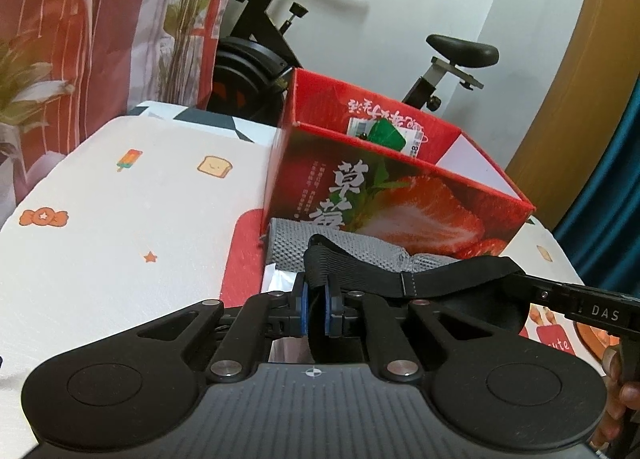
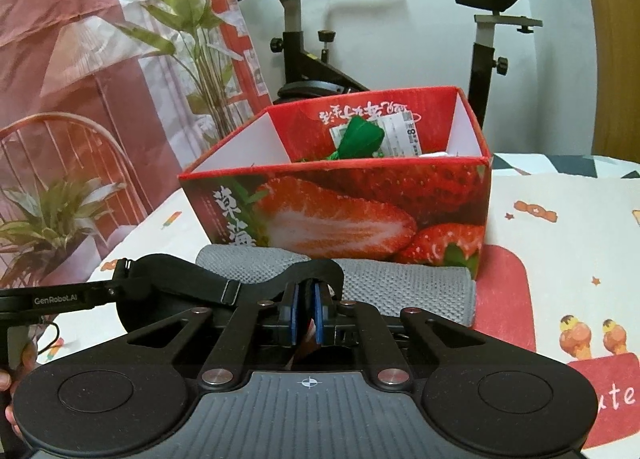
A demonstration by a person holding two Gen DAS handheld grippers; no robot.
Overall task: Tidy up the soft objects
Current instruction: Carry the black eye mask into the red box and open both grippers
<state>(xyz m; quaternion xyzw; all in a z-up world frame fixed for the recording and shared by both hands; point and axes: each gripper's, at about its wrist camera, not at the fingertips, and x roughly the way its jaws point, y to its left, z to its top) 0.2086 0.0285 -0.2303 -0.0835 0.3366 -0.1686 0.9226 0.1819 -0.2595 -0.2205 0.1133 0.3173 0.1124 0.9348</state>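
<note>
A black eye mask with an elastic strap (image 1: 448, 279) is stretched between my two grippers. My left gripper (image 1: 316, 309) is shut on one end of the strap. My right gripper (image 2: 306, 313) is shut on the other end of the mask strap (image 2: 316, 271); the mask's padded part (image 2: 160, 299) hangs to its left. A folded grey knit cloth (image 2: 400, 291) lies on the table just beyond both grippers, also in the left view (image 1: 352, 251). Behind it stands an open red strawberry box (image 2: 360, 211) holding a green soft item (image 2: 360, 137) and papers.
The table has a white cloth (image 1: 120, 219) with cartoon prints and red patches. An exercise bike (image 2: 304, 59) stands behind the box. Patterned curtains with plants (image 2: 80, 79) hang at the left. The other gripper's arm shows at the right of the left view (image 1: 592, 311).
</note>
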